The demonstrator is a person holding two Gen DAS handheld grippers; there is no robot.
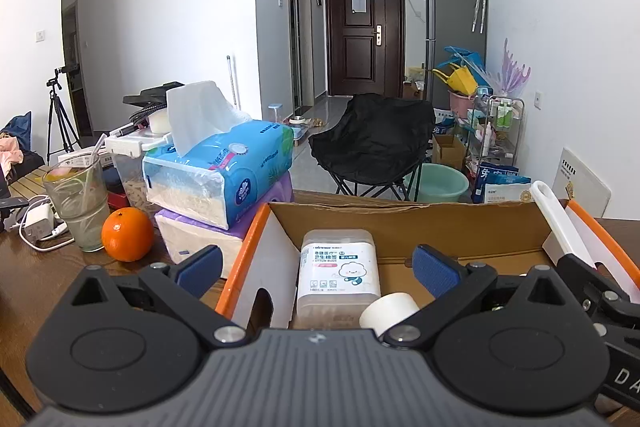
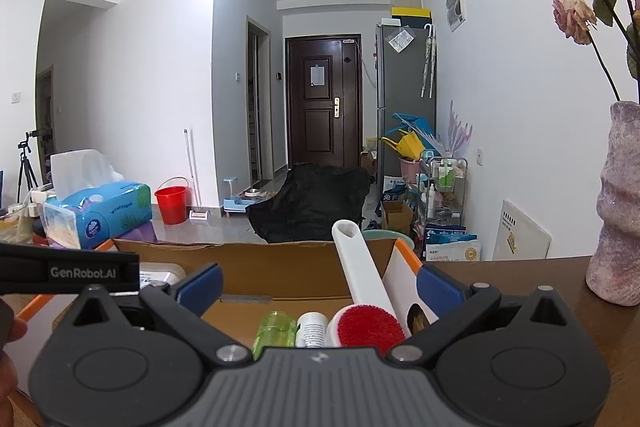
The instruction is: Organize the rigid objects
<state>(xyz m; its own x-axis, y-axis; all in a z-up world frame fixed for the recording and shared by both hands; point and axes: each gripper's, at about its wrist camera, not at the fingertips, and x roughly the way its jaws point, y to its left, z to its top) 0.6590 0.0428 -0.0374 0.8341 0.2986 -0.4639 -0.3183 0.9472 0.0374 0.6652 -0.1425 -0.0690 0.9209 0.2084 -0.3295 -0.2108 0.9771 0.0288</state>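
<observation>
Left gripper and right gripper: jaws spread wide, nothing between the pads, both poised over the cardboard box on the wooden table.

Left wrist only: cotton swab box lying inside the carton, white roll beside it, orange, glass with straw, tissue pack.

Right wrist only: red-faced lint brush leaning on the carton's right wall, small green bottle, white tube, vase.

Bottle, tube and brush head cut off below by the gripper body; tube label unreadable.
</observation>
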